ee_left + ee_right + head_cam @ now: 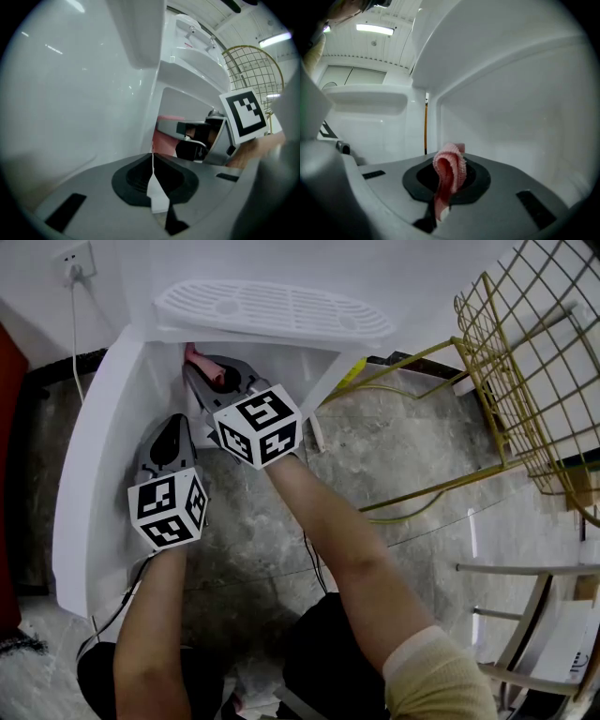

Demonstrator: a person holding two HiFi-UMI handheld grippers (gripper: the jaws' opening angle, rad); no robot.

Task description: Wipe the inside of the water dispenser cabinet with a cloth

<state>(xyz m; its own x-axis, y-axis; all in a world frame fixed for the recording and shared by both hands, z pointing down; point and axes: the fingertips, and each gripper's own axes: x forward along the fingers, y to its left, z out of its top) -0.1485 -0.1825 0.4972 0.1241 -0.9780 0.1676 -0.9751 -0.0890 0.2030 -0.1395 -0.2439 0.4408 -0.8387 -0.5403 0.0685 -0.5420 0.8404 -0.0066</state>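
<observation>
Cloth (pixel 451 174), soft, light and floppy by the look of it, is pinched at a fold in the clamped right gripper (pixel 449 161) inside the white cabinet (pixel 515 122), a sound hold; the left gripper (pixel 152 159) is closed, empty.

Left gripper (pixel 152 158), right gripper (pixel 449 165): fingers closed.

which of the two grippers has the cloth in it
The right gripper: a pink cloth is pinched between its jaws, inside the white cabinet. The left gripper has its jaws together on nothing.
</observation>
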